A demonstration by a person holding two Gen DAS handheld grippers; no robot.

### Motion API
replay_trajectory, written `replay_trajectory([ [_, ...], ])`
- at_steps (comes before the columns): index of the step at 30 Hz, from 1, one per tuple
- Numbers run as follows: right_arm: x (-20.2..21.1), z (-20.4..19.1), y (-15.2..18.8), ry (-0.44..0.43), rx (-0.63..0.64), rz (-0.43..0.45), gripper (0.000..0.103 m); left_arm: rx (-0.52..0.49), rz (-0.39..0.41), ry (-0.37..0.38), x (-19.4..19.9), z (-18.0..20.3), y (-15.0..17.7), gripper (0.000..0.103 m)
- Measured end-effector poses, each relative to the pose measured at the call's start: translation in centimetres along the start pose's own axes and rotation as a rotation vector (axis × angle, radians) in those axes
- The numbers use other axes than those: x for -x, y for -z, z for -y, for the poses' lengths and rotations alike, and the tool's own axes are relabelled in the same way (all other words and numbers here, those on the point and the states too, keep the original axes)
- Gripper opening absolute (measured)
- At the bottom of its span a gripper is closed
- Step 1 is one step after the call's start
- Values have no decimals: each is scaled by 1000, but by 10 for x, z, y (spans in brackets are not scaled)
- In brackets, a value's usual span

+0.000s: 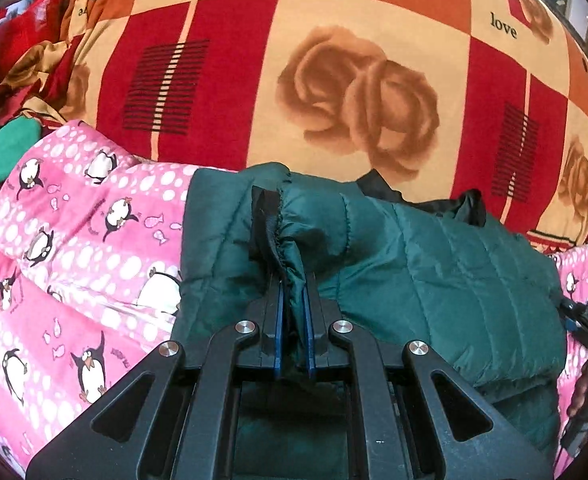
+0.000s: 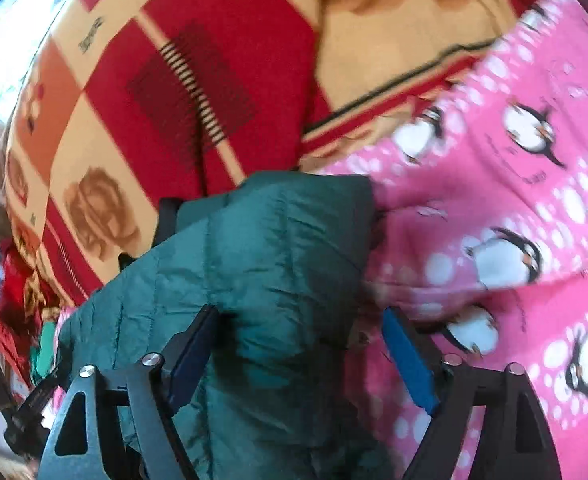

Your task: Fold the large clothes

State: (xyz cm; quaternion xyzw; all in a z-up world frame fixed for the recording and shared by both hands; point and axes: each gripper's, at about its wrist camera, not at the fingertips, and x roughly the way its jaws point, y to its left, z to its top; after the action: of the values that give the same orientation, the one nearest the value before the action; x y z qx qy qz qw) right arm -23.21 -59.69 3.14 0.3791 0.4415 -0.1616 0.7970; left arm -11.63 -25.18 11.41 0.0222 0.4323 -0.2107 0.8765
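A dark green quilted jacket lies bunched on a pink penguin-print blanket, its far edge meeting a red, orange and cream rose-patterned bedspread that stretches away flat and bare. The left hand-held gripper is clamped on a gathered hem edge of the jacket. The right hand-held gripper has its blue pads spread apart, straddling the jacket's side edge without pressing it; pink blanket lies open beside it.

Bulky green jacket filling foreground, bare patterned blanket open beyond
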Motion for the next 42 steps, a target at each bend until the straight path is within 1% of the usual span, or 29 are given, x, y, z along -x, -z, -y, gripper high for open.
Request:
replay_trajectory([
  [1, 1, -5, -1, 12, 36, 15, 41, -9, -1, -1, 0, 3, 0, 7],
  [2, 2, -11, -3, 51, 84, 31, 28, -18, -2, 2, 0, 6, 0, 7],
  [3, 4, -17, -6, 84, 136, 48, 22, -24, -6, 6, -1, 8, -1, 7],
  [5, 5, -21, -9, 112, 181, 50, 16, -36, -15, 18, -4, 13, 0, 7],
  [7, 2, -22, -13, 186, 229, 66, 11, -55, -25, 24, -8, 22, 2, 7],
  [8, -3, -18, -16, 239, 230, 70, 9, -72, -31, 17, -10, 27, 4, 7],
  [9, -8, -12, -17, 250, 210, 62, 9, -90, -33, 4, -12, 33, 6, 7],
  [10, -9, -7, -18, 241, 192, 56, 9, -102, -30, -8, -13, 35, 8, 7],
  [11, -8, 0, -18, 204, 158, 59, 9, -112, -29, -16, -14, 37, 9, 7],
  [13, 0, 6, -16, 174, 120, 60, 10, -113, -34, -12, -15, 37, 9, 7],
  [15, 19, 10, -10, 145, 104, 55, 20, -96, -39, 1, -14, 33, 8, 7],
  [16, 29, 9, -4, 140, 124, 48, 40, -91, -42, 6, -14, 32, 7, 8],
  [17, 35, 8, 2, 142, 141, 38, 58, -85, -43, 10, -14, 31, 6, 8],
  [18, 46, 7, 12, 142, 178, 13, 62, -83, -44, 11, -14, 31, 6, 8],
  [20, 58, 6, 31, 125, 223, -22, 64, -81, -47, 11, -13, 31, 6, 8],
  [23, 59, 3, 53, 102, 278, -84, 64, -77, -46, 5, -13, 32, 8, 8],
  [25, 49, -1, 67, 127, 331, -135, 64, -71, -50, 1, -13, 33, 8, 8],
  [26, 46, 0, 72, 135, 349, -146, 64, -69, -52, -1, -13, 33, 8, 8],
  [28, 33, -6, 74, 163, 377, -139, 64, -70, -57, -2, -13, 35, 8, 8],
  [30, 31, -7, 65, 153, 331, -49, 64, -72, -59, -4, -12, 36, 8, 8],
  [31, 34, -4, 59, 179, 292, 2, 64, -74, -60, 2, -12, 37, 8, 8],
  [32, 36, 2, 54, 224, 246, 47, 64, -79, -64, 17, -13, 39, 9, 8],
  [33, 39, 8, 51, 243, 198, 75, 64, -87, -66, 19, -14, 41, 10, 8],
  [35, 36, 19, 52, 247, 139, 83, 64, -117, -63, -2, -18, 49, 13, 8],
  [36, 32, 21, 53, 259, 137, 72, 64, -138, -66, -11, -21, 54, 16, 8],
  [38, 22, 29, 56, 266, 123, 36, 64, -135, -80, -2, -24, 54, 18, 8],
  [41, 27, 41, 53, 232, 76, 11, 64, -123, -81, 24, -21, 50, 15, 9],
  [42, 34, 42, 53, 205, 71, -1, 64, -114, -85, 37, -19, 47, 14, 11],
])
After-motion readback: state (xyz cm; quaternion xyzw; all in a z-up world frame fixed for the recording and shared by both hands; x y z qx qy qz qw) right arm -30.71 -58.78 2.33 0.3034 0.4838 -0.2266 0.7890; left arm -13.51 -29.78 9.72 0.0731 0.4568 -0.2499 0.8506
